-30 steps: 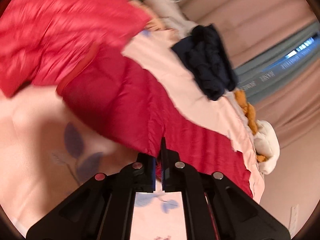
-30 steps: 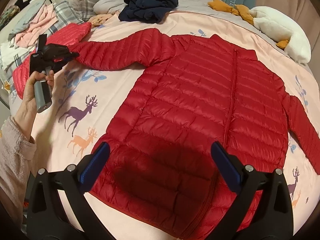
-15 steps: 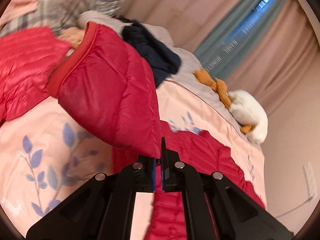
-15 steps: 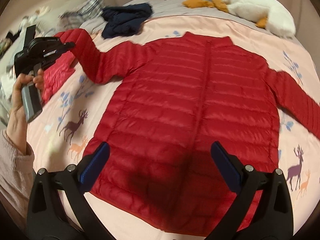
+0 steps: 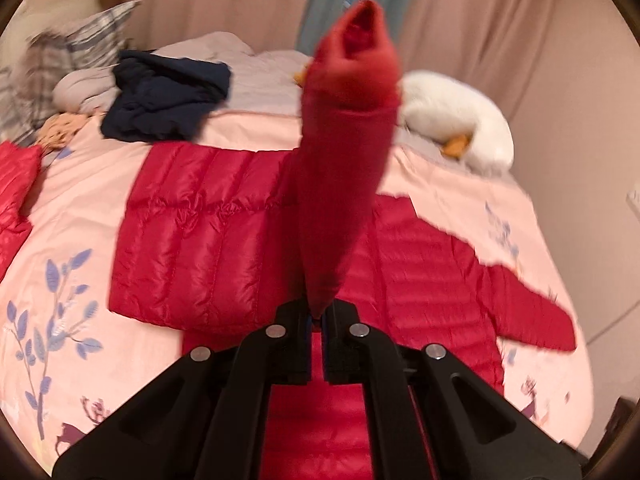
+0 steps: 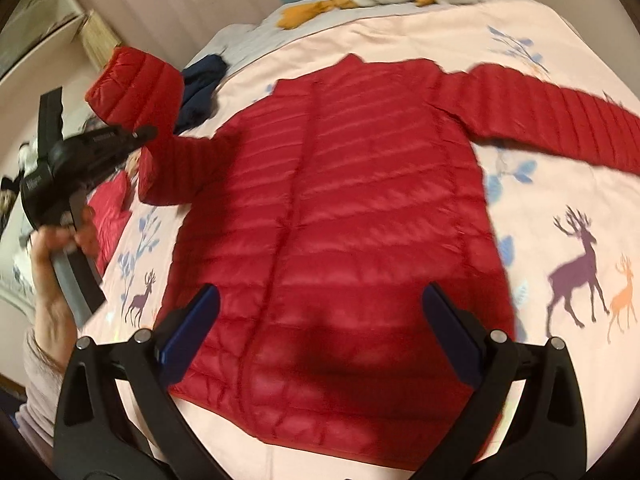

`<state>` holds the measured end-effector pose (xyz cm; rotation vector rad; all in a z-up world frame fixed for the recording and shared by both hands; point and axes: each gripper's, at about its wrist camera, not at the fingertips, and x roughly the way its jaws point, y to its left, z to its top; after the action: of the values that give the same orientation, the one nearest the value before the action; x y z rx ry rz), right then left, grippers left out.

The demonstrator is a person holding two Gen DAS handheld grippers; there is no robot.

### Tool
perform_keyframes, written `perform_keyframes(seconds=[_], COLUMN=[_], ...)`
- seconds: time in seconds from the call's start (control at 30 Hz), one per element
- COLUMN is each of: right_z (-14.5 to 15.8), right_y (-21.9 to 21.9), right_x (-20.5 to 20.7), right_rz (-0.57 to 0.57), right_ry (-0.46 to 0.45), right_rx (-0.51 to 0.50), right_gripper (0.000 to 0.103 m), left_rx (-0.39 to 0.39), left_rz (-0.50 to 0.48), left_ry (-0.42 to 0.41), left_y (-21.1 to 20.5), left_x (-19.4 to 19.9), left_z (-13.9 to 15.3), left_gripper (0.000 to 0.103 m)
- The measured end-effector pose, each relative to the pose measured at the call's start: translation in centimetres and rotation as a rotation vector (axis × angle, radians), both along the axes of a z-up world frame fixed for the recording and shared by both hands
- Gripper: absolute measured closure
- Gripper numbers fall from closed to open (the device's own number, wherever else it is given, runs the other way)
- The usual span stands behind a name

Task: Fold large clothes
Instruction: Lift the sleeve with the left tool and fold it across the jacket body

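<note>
Red puffer jacket (image 6: 340,216) is spread flat on the pink bedspread (image 6: 560,184), front up, hem nearest my right gripper (image 6: 316,332) and collar at the far end. Its body fills the space just ahead of and between my right fingers. One sleeve (image 6: 560,120) lies stretched out to the right, flat on the bedspread. The other sleeve (image 5: 344,168) is off the bed: my left gripper (image 5: 316,322) has it pinched, jaws closed tight on the fabric, and it stands up straight in front of that camera with the cuff (image 5: 364,28) at the top, opening showing. From the right wrist view I can see that same sleeve raised up at the left, bent over above the jacket's shoulder, with my left hand (image 6: 60,248) holding the tool beside it.

My right gripper is spread wide, blue pads (image 6: 192,324) apart, holding nothing, hanging over the hem area; its shadow falls on the lower part of the jacket.

Further out from the left tool: a dark navy garment (image 5: 164,100) heaped beyond the jacket on the left, a second red garment (image 5: 16,192) at the far left edge, plaid pillows (image 5: 60,64) behind that, and a white plush toy (image 5: 452,120) with orange parts beyond the jacket to the right. Curtains (image 5: 460,20) hang behind the bed. Both views are a bit motion-blurred.
</note>
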<state>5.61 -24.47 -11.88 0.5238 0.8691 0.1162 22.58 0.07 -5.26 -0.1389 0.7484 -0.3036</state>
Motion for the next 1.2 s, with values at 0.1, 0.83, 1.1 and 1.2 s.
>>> perform_keyframes(seconds=[0.1,0.83,1.1,1.2], right_z=[-0.4,-2.1,-5.4,-4.5], right_y=[-1.2,-4.8,-3.9,-3.9], right_x=[-0.2,14.6,22.5,22.4], right_rz=[-0.02,-0.094,-0.131,-0.141], right_ry=[0.009,-0.016,0.095,0.076], right_rx=[0.023,0.105,-0.066,-0.152], right_gripper=[0.002,0.002,0.078,0.089], left_rx=[0.055,-0.218,-0.515,-0.526], left_rz=[-0.042,0.023,0.064,0.1], left_ry=[0.03,0.186,0.252,0.254], left_y=[-3.3,8.7,12.5,12.5], left_x=[0.0,-1.1,4.0,5.8], left_z=[-1.7,-7.9,-10.3,-10.6], left_gripper=[0.1,0.015,0.015,0.018])
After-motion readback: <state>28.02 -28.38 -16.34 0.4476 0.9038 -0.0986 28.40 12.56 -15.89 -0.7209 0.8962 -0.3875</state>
